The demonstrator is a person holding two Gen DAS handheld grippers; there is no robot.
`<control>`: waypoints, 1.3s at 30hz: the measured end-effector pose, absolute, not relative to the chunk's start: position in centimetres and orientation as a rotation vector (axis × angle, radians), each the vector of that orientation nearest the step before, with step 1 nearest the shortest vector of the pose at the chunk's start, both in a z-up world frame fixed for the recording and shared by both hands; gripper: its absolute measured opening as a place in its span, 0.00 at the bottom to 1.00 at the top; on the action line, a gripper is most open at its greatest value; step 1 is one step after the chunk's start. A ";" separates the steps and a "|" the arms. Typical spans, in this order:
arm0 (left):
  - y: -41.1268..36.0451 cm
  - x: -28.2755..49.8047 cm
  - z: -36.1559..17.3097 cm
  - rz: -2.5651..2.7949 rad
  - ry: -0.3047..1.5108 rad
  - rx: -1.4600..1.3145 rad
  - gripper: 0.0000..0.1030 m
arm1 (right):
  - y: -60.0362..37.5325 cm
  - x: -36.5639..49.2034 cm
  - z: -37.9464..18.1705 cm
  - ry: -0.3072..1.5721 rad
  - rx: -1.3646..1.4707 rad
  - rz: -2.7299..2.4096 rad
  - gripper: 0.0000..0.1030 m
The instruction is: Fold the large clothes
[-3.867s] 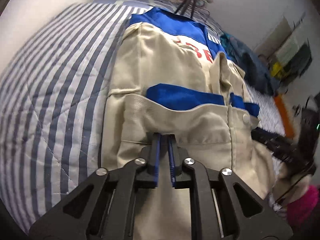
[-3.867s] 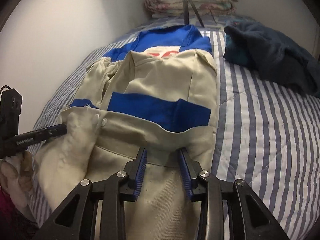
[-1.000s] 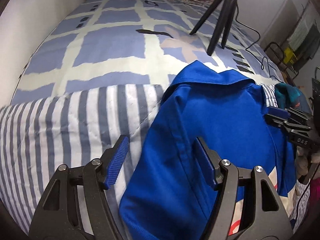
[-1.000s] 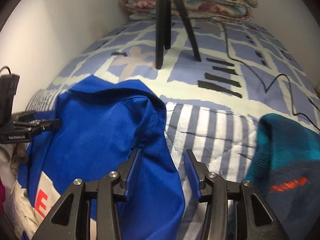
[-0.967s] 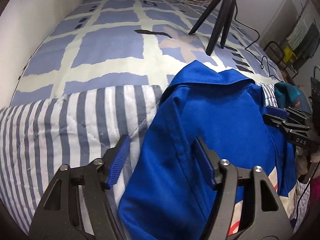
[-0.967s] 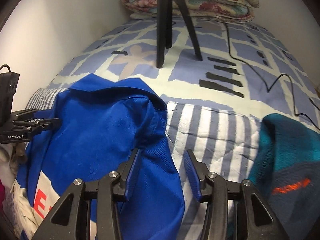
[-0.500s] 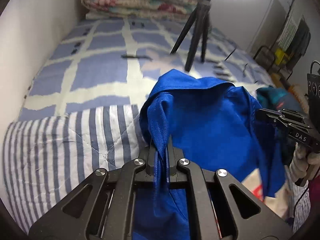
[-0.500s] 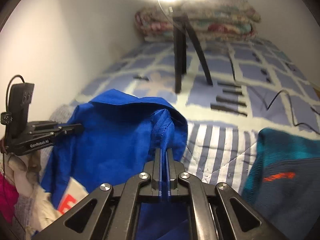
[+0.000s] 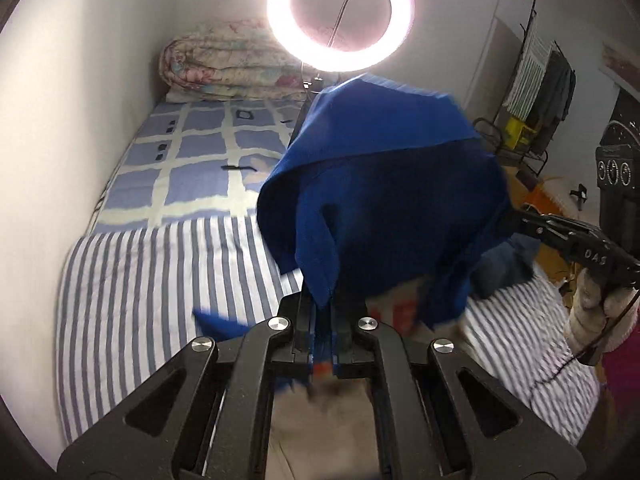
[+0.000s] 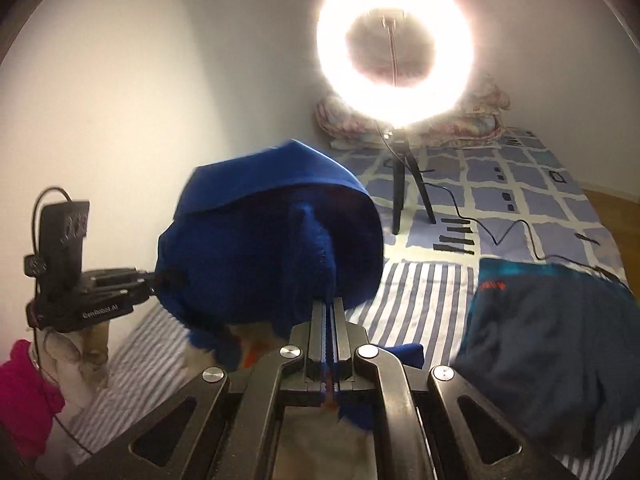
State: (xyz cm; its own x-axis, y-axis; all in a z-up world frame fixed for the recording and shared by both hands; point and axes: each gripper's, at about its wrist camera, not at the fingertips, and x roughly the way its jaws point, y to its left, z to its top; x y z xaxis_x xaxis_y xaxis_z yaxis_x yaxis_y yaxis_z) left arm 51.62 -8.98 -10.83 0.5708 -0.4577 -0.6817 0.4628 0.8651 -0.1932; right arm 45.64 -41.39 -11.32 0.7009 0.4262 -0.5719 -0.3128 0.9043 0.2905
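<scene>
A white wall (image 9: 60, 128) runs close along the left edge of the bed (image 9: 132, 288), whose striped quilt lies bare on that side; beyond it a blue-and-white checked sheet (image 9: 192, 160) reaches a rolled floral quilt (image 9: 224, 68) at the far end. Over the middle glows a ring light (image 9: 340, 12) on a tripod (image 10: 404, 196), its black cable (image 10: 500, 232) trailing across the checked sheet. To the right lies a dark teal garment (image 10: 552, 332) on the stripes, and past the bed's right edge stands a rack with hanging clothes (image 9: 540, 92).

The blue and beige jacket (image 9: 392, 200) hangs lifted above the bed, its blue shoulder part bunched high, the beige body trailing below. The left gripper (image 9: 324, 312) is clamped tight on a blue fold of one shoulder. The right gripper (image 10: 328, 312) is likewise closed on blue fabric at the other shoulder.
</scene>
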 end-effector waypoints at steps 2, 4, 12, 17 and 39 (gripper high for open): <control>-8.5 48.5 -9.7 -0.552 0.785 0.020 0.02 | -41.2 41.9 -10.4 0.667 0.172 0.446 0.00; -8.0 45.3 -8.8 -0.565 0.767 0.029 0.02 | -40.9 38.8 -10.1 0.667 0.156 0.453 0.00; -7.0 34.2 -10.3 -0.594 0.779 0.046 0.02 | -40.2 27.4 -13.3 0.728 0.123 0.451 0.00; -5.8 29.3 -14.2 -0.562 0.838 0.049 0.02 | -39.2 22.2 -17.5 0.804 0.088 0.437 0.00; 0.5 14.3 -8.8 -0.596 0.837 0.009 0.19 | -43.9 7.1 -8.5 0.671 0.140 0.419 0.33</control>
